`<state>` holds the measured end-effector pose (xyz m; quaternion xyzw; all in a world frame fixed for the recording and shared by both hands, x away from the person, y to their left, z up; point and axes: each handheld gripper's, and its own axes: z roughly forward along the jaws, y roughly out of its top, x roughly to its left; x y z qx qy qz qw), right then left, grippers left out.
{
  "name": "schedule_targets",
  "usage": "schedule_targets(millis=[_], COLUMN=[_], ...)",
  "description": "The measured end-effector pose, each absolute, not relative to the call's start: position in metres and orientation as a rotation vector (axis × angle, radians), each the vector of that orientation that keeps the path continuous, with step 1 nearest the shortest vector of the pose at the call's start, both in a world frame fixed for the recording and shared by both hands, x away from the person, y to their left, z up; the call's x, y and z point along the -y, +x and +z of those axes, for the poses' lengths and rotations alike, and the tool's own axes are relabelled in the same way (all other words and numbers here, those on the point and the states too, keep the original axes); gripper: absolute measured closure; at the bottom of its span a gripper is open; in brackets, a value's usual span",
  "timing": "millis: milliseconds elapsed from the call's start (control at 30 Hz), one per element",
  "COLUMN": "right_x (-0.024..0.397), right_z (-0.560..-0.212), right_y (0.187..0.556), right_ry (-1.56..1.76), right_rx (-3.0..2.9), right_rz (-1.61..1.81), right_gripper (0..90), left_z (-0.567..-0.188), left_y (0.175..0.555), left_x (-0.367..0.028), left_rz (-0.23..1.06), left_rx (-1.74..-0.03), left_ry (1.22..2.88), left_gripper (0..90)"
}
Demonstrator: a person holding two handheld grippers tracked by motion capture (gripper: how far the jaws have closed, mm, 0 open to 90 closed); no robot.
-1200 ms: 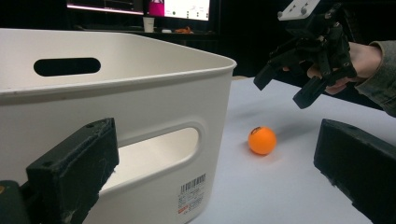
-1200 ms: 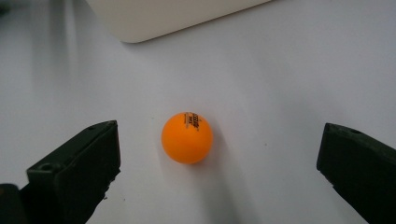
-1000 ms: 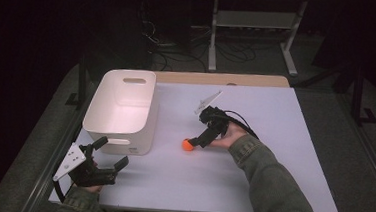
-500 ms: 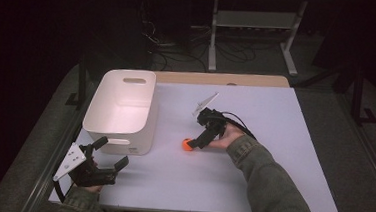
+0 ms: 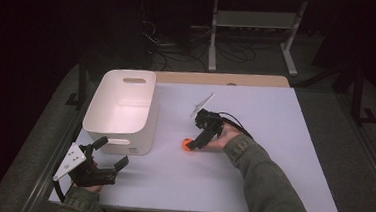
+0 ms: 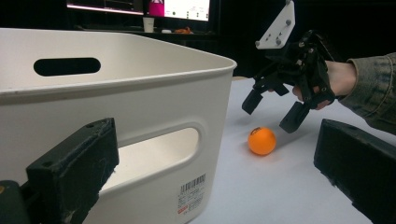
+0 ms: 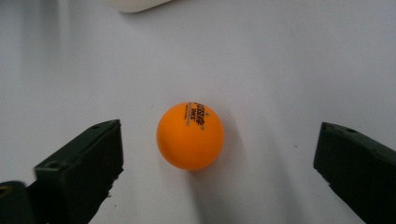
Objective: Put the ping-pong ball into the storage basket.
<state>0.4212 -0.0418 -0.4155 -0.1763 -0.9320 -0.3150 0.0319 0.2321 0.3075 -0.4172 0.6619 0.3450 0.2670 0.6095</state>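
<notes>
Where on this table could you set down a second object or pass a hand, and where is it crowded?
The table is bare right of the right tool, and along the near edge between both forearms. The white bin holds nothing visible. It is crowded at the left, where the left tool sits beside the bin, and around the orange ball.

Right gripper (image 5: 197, 142) hovers at orange ball (image 5: 187, 145); left gripper (image 5: 108, 156) sits beside white bin (image 5: 119, 126).

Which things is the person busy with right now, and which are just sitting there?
Busy with (my guess):
orange ball, lying on the table
right gripper, open, above the ball

Just sitting there:
white bin
left gripper, open, near the bin
</notes>
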Motion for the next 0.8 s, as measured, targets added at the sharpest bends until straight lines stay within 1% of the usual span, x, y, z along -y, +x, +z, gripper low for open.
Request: schedule_targets(millis=[33, 233, 433, 667, 800], right_x=[0.042, 0.039, 0.034, 0.027, 0.024], right_z=[-0.416, -0.419, -0.419, -0.424, -0.426], right_y=[0.422, 0.422, 0.422, 0.421, 0.422], right_ry=[-0.534, -0.524, -0.485, -0.462, -0.439], right_rx=[2.866, 2.861, 2.854, 2.861, 2.865], right_rz=[-0.965, -0.936, -0.929, -0.878, -0.864], right_gripper=[4.7, 8.0, 13.7, 22.7, 30.2], left_z=[-0.417, -0.417, -0.417, -0.417, -0.417], left_y=[0.232, 0.232, 0.232, 0.232, 0.232], left_x=[-0.307, -0.307, -0.307, -0.307, -0.308], left_rz=[0.617, 0.616, 0.615, 0.614, 0.613], left_rx=[-0.797, -0.795, -0.794, -0.795, -0.796], left_ry=[1.528, 1.528, 1.528, 1.527, 1.525], left_gripper=[0.0, 0.0, 0.0, 0.0, 0.0])
